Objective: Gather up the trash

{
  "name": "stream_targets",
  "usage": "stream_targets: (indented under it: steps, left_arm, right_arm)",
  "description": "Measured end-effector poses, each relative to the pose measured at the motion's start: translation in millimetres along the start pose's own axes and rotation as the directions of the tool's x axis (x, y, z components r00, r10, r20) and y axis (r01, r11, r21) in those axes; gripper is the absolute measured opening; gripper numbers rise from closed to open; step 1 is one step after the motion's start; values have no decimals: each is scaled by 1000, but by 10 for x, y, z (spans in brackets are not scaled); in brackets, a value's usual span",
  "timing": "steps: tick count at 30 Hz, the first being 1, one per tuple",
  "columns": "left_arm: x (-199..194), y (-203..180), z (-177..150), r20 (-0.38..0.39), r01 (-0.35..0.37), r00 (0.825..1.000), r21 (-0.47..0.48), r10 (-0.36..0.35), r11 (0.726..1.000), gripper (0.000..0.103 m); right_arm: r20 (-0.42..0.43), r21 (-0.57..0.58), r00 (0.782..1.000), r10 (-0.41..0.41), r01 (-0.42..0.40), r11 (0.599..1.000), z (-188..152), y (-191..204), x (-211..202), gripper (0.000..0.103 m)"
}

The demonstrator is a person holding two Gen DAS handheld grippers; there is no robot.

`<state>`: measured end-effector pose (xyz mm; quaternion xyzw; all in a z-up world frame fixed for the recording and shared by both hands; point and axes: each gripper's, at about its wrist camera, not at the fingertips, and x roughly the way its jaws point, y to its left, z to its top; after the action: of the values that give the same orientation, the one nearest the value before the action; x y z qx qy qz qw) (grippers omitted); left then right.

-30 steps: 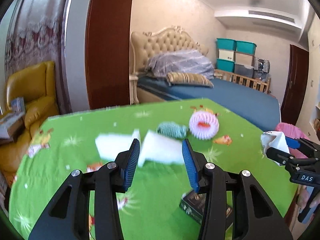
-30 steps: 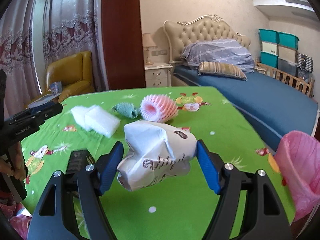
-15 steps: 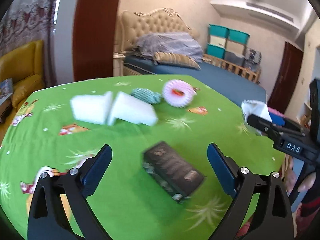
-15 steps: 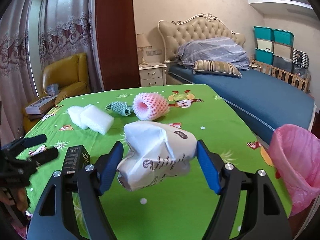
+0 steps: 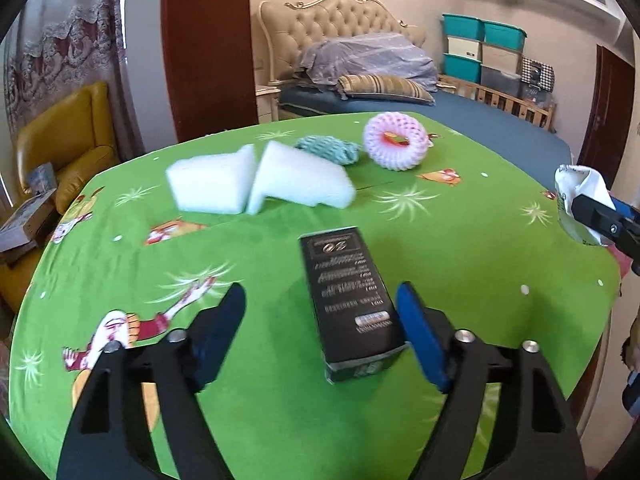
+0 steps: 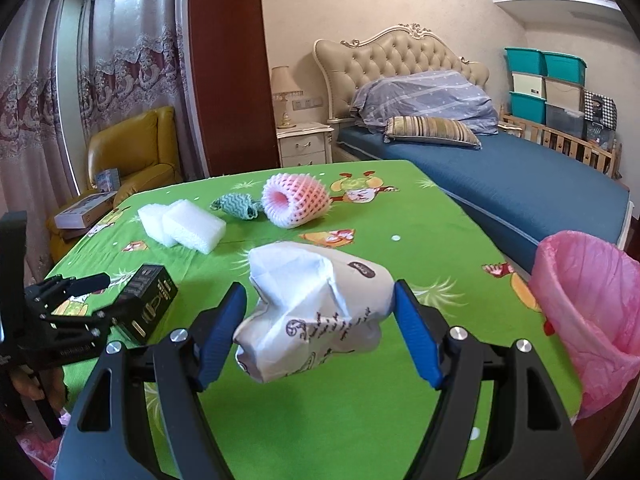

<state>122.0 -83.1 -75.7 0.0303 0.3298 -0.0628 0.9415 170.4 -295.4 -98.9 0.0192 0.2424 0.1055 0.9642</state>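
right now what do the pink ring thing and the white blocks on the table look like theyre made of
The pink ring looks like foam netting, matte: an open mesh pattern covers its surface. The white blocks look like soft packing foam, matte and slightly translucent at the edges, though blur leaves the texture uncertain.

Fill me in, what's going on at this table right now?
A person is clearing trash off the green table with two handheld grippers. The right gripper holds a crumpled paper bag, with the pink bin just to its right. The left gripper is closing around a black box still lying on the table; one pad is near it, the other apart. Foam blocks, a teal wrapper and a fruit net remain.
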Motion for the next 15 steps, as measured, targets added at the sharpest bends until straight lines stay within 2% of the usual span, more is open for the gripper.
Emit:
stream_targets:
  steps: [2,3,5,7,12,15]
  left_arm:
    - [19,39,-20,-9,3,1000,6,-3,1000,59]
    - [46,56,-17,-21,9,1000,8,-9,1000,57]
    - [105,58,-20,-43,46,998,5,-46,999,48]
    - [115,-5,-20,-37,52,998,36,-50,998,38]
    - [-27,-188,34,44,69,996,116,-75,991,37]
    - [-87,-246,78,68,89,993,122,-98,988,37]
  right_arm:
    - [-4,-7,1000,12,-12,1000,-13,43,15,72]
    - [-5,-13,1000,16,-16,1000,-20,62,18,72]
    - [-7,-24,1000,18,-18,1000,-30,99,23,72]
    - [-9,-33,1000,15,-15,999,-40,114,26,72]
    - [-5,-52,1000,-10,10,999,-56,130,-1,72]
    - [4,-55,1000,-22,23,998,-49,112,-35,72]
